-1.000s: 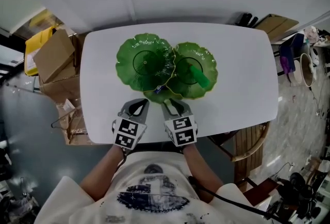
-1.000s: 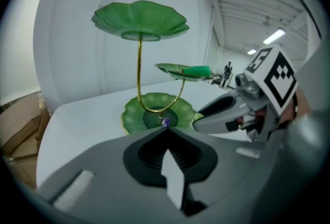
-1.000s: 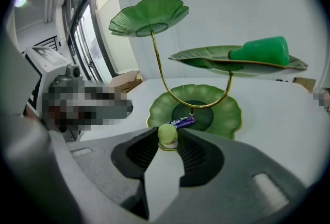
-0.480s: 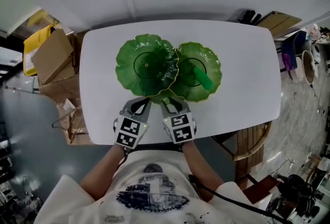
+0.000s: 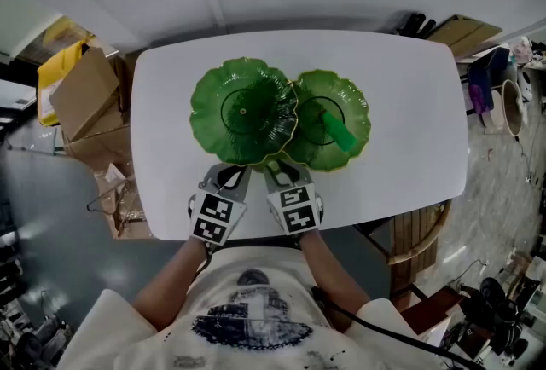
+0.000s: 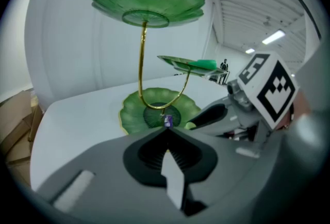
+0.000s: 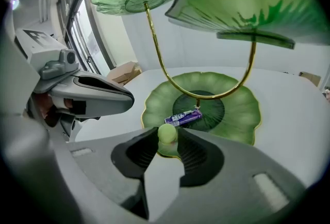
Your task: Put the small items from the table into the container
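Observation:
A three-tier stand of green leaf-shaped dishes stands mid-table: top dish (image 5: 243, 111), middle dish (image 5: 328, 121) with a green piece (image 5: 339, 131) on it, and bottom dish (image 7: 237, 109) joined by a gold stem (image 7: 154, 37). A purple wrapped sweet (image 7: 183, 117) lies in the bottom dish. My right gripper (image 7: 167, 138) is shut on a small pale-green ball (image 7: 167, 133), held just over the near rim of the bottom dish. My left gripper (image 6: 166, 130) sits close beside it on the left, shut and empty, its tip pointing at the bottom dish (image 6: 134, 112).
The white table (image 5: 409, 130) has rounded corners. Cardboard boxes (image 5: 85, 91) and a yellow bin stand on the floor to the left. A wooden chair (image 5: 418, 232) is at the front right, with clutter beyond it.
My right gripper has sunk a little with the ball toward the bottom dish's rim. The left gripper has hardly moved.

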Demonstrator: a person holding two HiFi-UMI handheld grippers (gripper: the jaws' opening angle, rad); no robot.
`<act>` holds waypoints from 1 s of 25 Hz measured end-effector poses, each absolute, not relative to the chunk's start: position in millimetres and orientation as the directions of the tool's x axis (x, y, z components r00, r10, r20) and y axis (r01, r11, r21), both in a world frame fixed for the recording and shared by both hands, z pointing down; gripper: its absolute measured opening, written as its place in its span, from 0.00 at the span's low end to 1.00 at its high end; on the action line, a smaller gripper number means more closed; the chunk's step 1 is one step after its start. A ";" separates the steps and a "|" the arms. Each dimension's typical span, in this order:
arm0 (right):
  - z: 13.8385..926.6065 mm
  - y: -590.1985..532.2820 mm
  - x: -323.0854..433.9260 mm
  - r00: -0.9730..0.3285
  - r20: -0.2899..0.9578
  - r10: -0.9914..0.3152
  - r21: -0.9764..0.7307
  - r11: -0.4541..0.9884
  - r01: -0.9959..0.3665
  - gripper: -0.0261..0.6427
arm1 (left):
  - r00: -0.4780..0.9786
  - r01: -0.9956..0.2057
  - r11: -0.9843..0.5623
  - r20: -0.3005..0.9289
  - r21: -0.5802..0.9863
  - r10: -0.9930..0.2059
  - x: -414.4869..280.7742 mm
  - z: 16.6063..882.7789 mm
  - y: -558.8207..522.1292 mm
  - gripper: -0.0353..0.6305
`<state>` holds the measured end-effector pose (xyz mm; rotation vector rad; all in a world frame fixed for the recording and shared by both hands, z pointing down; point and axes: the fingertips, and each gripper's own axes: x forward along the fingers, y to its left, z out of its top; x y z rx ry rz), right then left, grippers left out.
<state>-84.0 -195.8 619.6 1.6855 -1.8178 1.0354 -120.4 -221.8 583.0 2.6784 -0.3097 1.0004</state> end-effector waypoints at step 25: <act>632.5 -205.9 -76.2 -0.138 0.787 -0.601 -0.189 -0.021 -0.982 0.22 | 0.725 -0.330 -0.928 0.676 0.172 -0.132 -120.7 587.5 -234.7 0.04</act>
